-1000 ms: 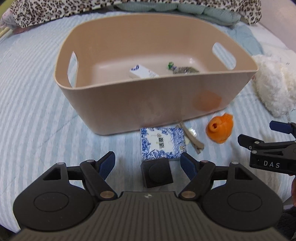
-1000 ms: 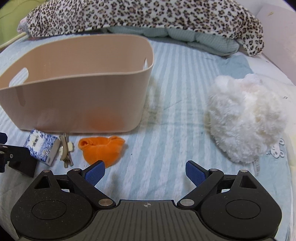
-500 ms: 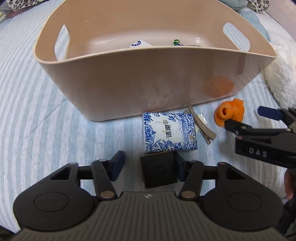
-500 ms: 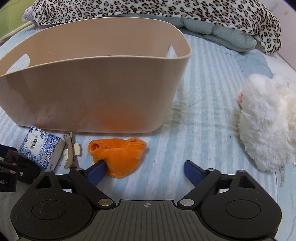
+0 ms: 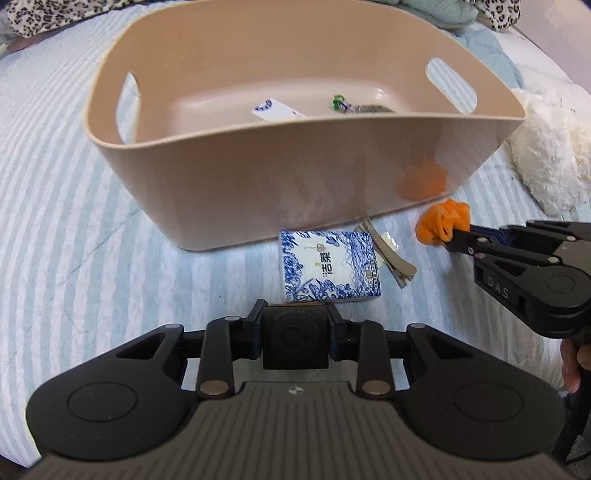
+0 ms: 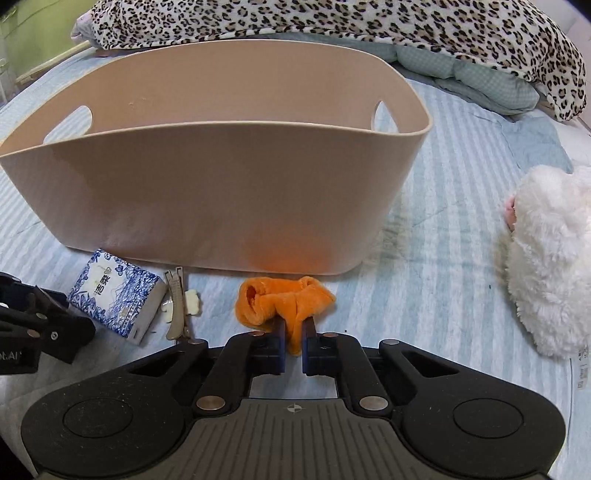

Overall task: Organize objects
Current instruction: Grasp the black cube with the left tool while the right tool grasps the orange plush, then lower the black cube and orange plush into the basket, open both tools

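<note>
A beige plastic tub [image 5: 295, 177] stands on the striped bed; it also shows in the right wrist view [image 6: 221, 192]. My left gripper [image 5: 294, 338] is shut on a small black square box [image 5: 295, 341], just in front of a blue-and-white tissue pack [image 5: 328, 269]. My right gripper [image 6: 292, 341] is shut on an orange cloth [image 6: 280, 302] lying in front of the tub; the cloth also shows in the left wrist view [image 5: 441, 223]. A beige hair clip [image 5: 388, 254] lies between the pack and the cloth.
Inside the tub lie a white card [image 5: 275, 109] and a small green-and-dark item [image 5: 354, 105]. A white fluffy toy [image 6: 550, 258] lies at the right. A leopard-print blanket [image 6: 332, 22] and green quilt run along the back.
Both grippers have closed: the left on the black box, the right on the orange cloth. Both moved forward toward the tub.
</note>
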`<state>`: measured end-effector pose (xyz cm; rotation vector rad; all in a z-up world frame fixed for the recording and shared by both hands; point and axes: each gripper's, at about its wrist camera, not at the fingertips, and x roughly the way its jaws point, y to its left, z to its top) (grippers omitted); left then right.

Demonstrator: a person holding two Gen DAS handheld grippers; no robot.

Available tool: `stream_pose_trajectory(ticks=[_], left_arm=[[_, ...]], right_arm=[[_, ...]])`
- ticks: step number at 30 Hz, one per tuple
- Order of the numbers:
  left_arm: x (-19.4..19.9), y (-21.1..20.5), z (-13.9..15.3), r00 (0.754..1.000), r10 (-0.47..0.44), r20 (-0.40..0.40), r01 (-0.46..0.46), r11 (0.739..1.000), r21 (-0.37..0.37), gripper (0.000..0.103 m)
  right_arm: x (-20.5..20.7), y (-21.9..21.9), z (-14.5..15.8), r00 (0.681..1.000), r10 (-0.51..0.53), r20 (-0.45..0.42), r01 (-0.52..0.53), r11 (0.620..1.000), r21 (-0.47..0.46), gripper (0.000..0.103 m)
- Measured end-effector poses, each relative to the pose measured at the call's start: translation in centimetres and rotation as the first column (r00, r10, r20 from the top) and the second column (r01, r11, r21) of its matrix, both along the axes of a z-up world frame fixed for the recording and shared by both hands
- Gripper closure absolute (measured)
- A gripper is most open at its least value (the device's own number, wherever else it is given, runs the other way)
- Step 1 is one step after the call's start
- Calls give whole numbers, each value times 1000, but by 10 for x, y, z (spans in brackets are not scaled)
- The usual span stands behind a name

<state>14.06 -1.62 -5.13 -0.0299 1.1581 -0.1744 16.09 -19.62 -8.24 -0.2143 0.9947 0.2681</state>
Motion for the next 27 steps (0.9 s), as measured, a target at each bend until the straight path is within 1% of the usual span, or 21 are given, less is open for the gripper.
stream_pose_trajectory(ticks=[8,15,18,22,25,27], left_arm=[[-11,3,20,998,-2,56,2,1000,-1,70],[-26,6,47,991,-6,131,6,1000,2,70],[-32,9,60,986,5,166,-1,1000,-19,70],[-36,11,74,974,17,227,-17,1000,-4,70],[-35,13,81,966,39,255,-37,999,-16,70],[-36,13,87,956,43,290,-39,999,-20,70]], right_arm=[[-15,-16,21,999,-30,41,29,999,40,96],[-33,-28,49,991,-47,126,36,996,86,97],[-41,-31,64,981,-61,185,41,993,110,96],[-51,-35,82,959,-82,272,45,989,140,96],[-55,-37,94,940,-103,324,49,984,169,96],[-55,-37,100,929,-115,352,50,981,189,96]])
